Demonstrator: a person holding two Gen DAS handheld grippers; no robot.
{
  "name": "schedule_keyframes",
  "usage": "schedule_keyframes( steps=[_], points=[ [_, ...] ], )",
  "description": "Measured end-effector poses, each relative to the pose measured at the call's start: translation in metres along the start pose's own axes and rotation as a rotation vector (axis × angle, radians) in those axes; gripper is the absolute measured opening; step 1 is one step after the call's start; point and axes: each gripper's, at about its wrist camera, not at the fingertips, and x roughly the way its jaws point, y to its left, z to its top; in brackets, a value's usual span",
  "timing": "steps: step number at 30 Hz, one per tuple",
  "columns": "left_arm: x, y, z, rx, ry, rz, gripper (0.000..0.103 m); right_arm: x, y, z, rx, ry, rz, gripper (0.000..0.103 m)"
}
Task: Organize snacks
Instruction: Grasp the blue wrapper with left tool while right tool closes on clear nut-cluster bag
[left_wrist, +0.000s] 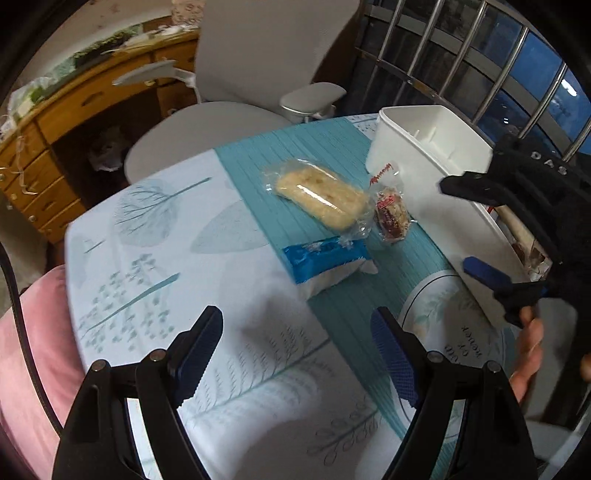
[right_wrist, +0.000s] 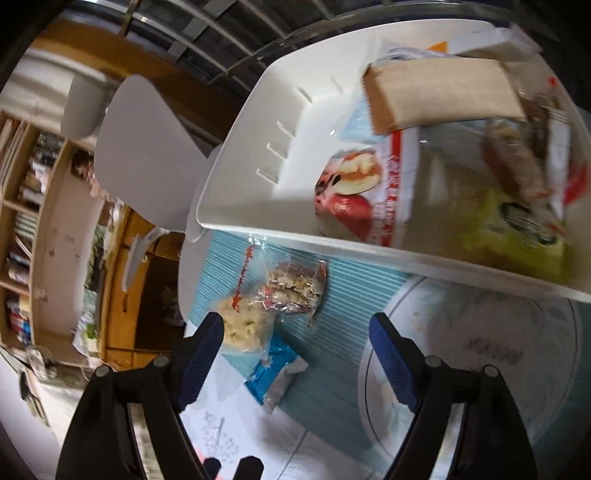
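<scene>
Counter (left_wrist: 155, 236) with leaf-print cloth: white bin (left_wrist: 417, 177) far right, several packets inside. Three snacks (left_wrist: 321, 199) loose just beside bin. Left gripper (left_wrist: 295, 354), right gripper (right_wrist: 295, 354) both spread, empty. Task judged partly done.

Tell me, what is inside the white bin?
The white bin holds several packets: a brown one on top, a red-and-white one, a green one. Anything beneath them is covered.
</scene>
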Motion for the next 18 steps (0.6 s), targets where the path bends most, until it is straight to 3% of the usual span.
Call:
schedule_keyframes(
  steps=[18],
  points=[
    [0.067,-0.017,0.030,0.081,0.064,-0.070,0.081,0.052,0.006,0.003,-0.150,0.046,-0.043,0.081]
  ],
)
